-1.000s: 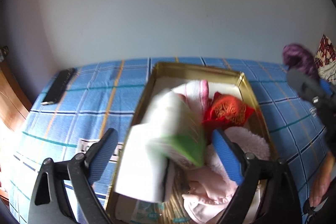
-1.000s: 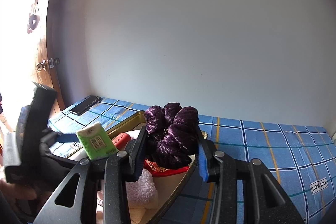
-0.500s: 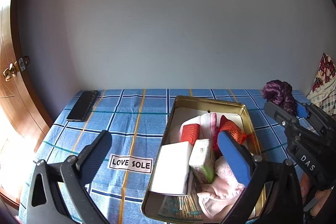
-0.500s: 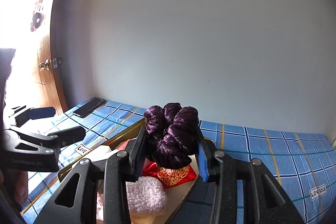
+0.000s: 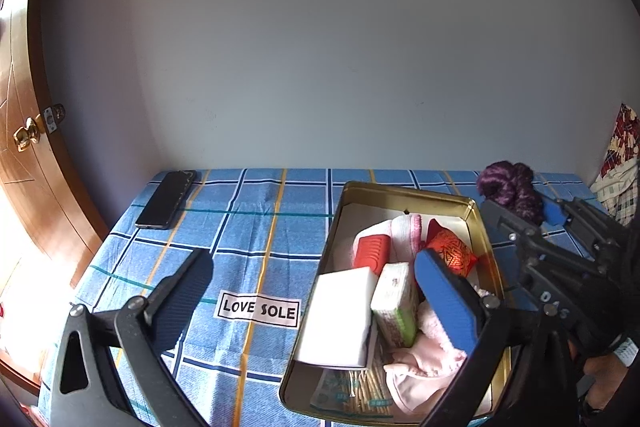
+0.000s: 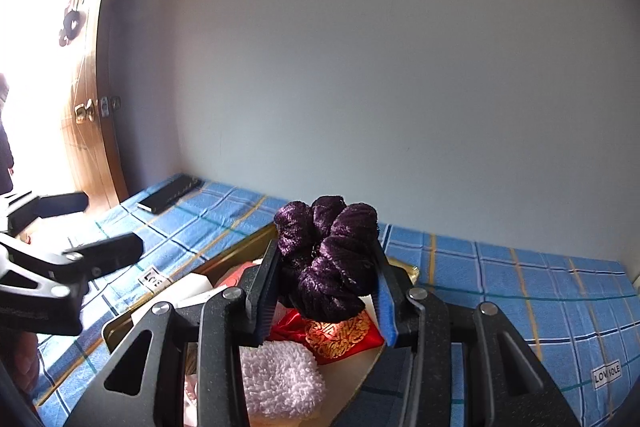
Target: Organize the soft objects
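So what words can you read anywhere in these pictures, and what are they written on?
"LOVE SOLE": white label sewn on the blue checked cloth.
"LOVE SOLE": a second label on the same cloth, partly creased.
"DAS": on the right gripper's black body.
Print on the green tissue pack: too small to read.
Gold sign on the red pouch: too blurred to read.

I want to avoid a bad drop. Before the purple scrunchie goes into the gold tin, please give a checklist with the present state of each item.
1. Right gripper shut on purple scrunchie: ok.
2. Scrunchie above gold tin: ok.
3. Left gripper open, holding nothing: ok.
4. Left gripper's fingers clear of the drop spot: cannot tell.
5. Free room among tissue pack, red pouch and pink cloth: cannot tell.
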